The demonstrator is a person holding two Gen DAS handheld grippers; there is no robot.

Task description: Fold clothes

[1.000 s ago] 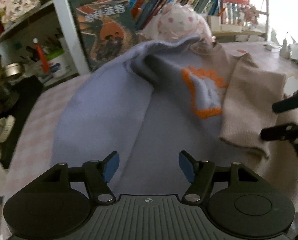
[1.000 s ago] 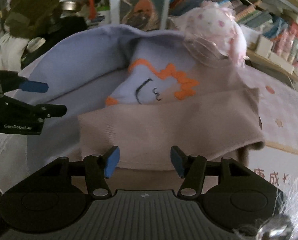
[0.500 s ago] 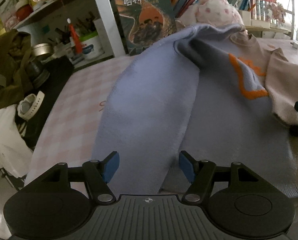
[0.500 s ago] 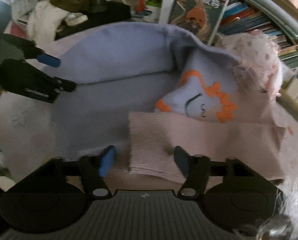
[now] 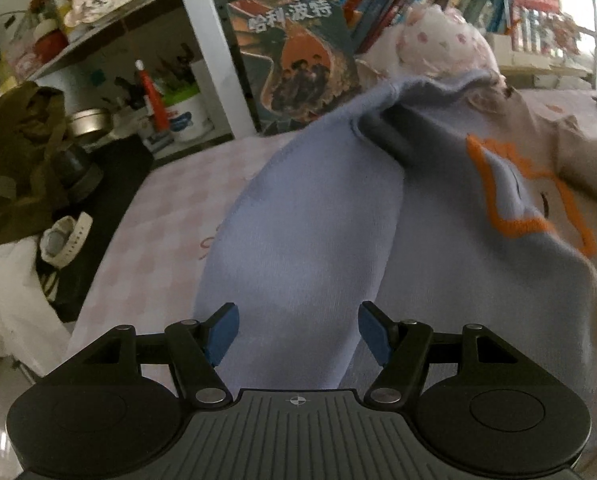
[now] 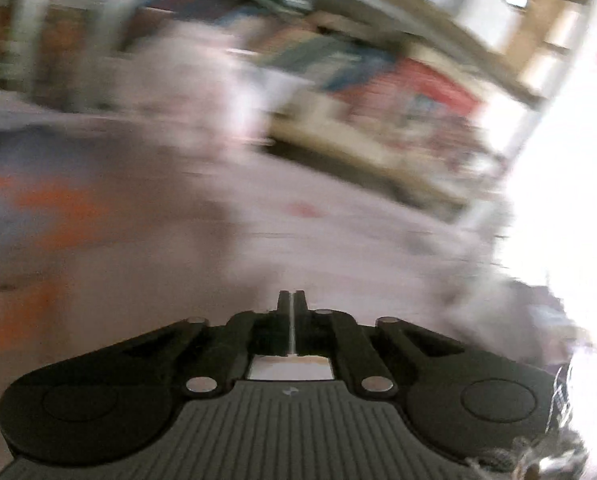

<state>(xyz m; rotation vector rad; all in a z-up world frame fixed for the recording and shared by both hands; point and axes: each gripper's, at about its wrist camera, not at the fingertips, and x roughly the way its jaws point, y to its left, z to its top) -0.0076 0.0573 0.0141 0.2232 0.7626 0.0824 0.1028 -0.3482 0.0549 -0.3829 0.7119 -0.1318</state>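
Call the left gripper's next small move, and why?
Probably ease forward and close on the lavender sleeve: the left gripper is open, straddling its near end, gripping nothing. The right gripper looks shut; its view is too blurred to show on what.

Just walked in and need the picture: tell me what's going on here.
A person with two handheld grippers is folding a lavender sweater with an orange-outlined motif, spread on a pink checked cloth. The left gripper hovers open over its folded sleeve. The right gripper is shut; its view is too blurred to show whether it holds fabric.
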